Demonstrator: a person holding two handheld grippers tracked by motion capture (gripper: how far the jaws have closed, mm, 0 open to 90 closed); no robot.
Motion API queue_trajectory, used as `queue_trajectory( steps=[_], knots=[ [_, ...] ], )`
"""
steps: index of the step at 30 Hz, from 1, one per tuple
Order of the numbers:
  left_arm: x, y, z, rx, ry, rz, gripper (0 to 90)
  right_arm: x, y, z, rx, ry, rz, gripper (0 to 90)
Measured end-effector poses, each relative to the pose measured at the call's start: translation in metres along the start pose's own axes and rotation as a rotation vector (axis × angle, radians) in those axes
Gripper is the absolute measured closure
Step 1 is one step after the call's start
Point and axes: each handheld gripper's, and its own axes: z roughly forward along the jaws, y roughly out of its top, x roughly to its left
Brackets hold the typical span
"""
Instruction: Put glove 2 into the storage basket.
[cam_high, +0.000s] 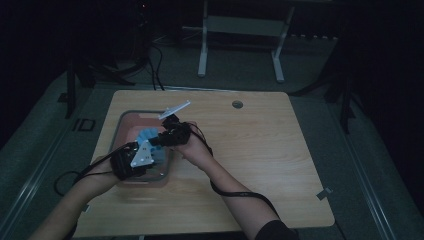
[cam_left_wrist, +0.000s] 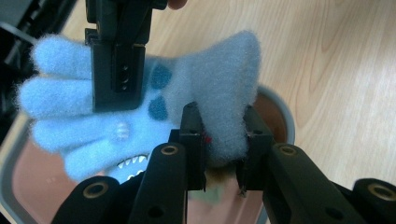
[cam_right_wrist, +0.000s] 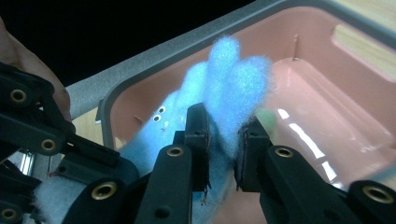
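Note:
A fluffy light-blue glove (cam_left_wrist: 205, 84) with a shark face and dark spots hangs stretched between both grippers above a pink tray (cam_high: 126, 121). My left gripper (cam_left_wrist: 222, 115) is shut on the glove's cuff end. My right gripper (cam_right_wrist: 226, 120) is shut on the glove's fingers (cam_right_wrist: 229, 70); in the left gripper view it comes in from the top left (cam_left_wrist: 116, 79). In the high view the left gripper (cam_high: 154, 156) and right gripper (cam_high: 152, 140) sit close together over the tray, with the blue glove (cam_high: 146, 135) between them.
The pink tray with its grey rim (cam_right_wrist: 154, 65) lies on the left part of a wooden table (cam_high: 260, 150). A small round hole (cam_high: 237, 104) sits near the table's far edge. Cables trail from both grippers. A white stand (cam_high: 240, 30) is beyond the table.

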Motion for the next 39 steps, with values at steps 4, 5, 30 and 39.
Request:
queue_trajectory(
  steps=[4,5,30,39],
  knots=[
    [0.004,-0.014,0.005,0.008,-0.008,-0.025,76.2,0.000,0.002,0.016,0.012,0.008,0.009,78.2],
    [0.005,-0.017,0.006,0.013,-0.011,-0.028,76.2,-0.001,0.002,0.021,0.016,0.007,0.011,78.2],
    [0.020,-0.041,0.050,0.098,-0.131,-0.099,65.1,-0.010,-0.005,0.051,0.127,-0.086,-0.018,63.2],
    [0.021,-0.031,0.039,0.072,-0.064,-0.167,35.8,-0.010,-0.007,0.033,0.079,-0.067,-0.011,50.1]
  ],
)
